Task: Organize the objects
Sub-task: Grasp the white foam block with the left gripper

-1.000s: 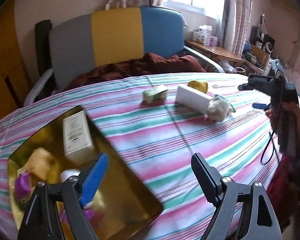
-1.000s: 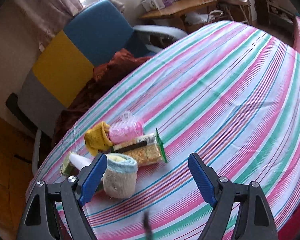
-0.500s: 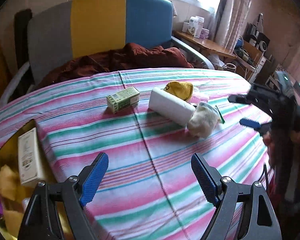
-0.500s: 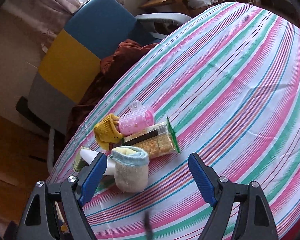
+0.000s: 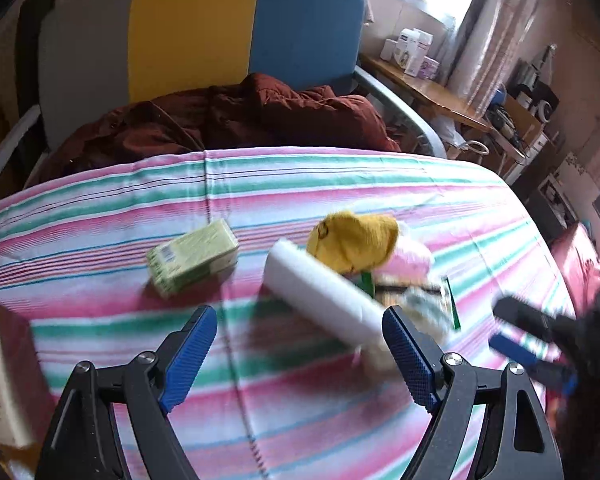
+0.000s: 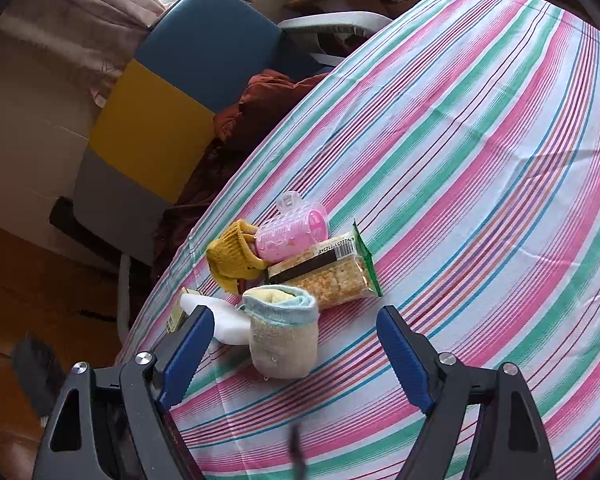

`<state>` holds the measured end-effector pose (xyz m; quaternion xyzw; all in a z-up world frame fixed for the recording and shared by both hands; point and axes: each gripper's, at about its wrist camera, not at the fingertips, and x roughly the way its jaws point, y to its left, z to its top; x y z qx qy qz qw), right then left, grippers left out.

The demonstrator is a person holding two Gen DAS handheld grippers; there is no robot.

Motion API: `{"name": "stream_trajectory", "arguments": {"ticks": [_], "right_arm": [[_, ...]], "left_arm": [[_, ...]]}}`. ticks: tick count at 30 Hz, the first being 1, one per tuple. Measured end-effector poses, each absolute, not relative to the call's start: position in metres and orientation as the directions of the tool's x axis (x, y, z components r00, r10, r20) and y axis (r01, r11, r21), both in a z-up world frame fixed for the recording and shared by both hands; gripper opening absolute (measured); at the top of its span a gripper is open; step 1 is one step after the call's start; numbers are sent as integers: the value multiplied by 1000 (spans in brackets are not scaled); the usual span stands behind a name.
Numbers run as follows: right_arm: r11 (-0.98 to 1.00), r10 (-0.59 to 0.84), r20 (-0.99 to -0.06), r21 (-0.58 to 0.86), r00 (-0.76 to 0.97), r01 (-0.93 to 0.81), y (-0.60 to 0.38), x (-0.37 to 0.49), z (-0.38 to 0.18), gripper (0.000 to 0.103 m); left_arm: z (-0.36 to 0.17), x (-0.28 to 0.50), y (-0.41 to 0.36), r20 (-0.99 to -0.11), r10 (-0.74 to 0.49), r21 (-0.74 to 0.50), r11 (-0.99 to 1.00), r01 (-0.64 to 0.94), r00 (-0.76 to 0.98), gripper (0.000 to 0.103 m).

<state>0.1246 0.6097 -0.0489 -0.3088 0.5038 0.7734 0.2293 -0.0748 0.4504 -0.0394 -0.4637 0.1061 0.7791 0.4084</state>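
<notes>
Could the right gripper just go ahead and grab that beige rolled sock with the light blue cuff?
Probably yes. The right gripper is open, and the beige rolled sock with the light blue cuff stands between its fingers, nothing blocking in front, though the white foam block touches its side.

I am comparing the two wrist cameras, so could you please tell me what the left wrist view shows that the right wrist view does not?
Only the left wrist view shows the green box fully, and the right claw at its edge. Only the right wrist view shows the rolled sock sharply and the cracker packet barcode. Both show the white block, yellow knit item, pink roller and striped tablecloth.
</notes>
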Motion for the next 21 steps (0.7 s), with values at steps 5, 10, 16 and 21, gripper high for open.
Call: {"name": "stream_trajectory", "arguments": {"ticks": [5, 10, 16, 21], "right_arm": [[-382, 26, -706, 647, -708, -660, 611, 124, -51, 85], [-384, 15, -702, 653, -712, -652, 611, 122, -52, 85], [-404, 5, -715, 638, -699, -655, 608, 119, -52, 85], [-408, 10, -720, 630, -694, -661, 607, 118, -53, 85]], "left_arm": [[-64, -95, 476, -843, 487, -213, -693, -689, -229, 85], [-72, -95, 456, -844, 488, -222, -698, -681, -225, 87], [-88, -93, 423, -869, 445, -208, -725, -657, -215, 86], [-90, -92, 416, -879, 448, -267, -745, -611, -162, 85]]}}
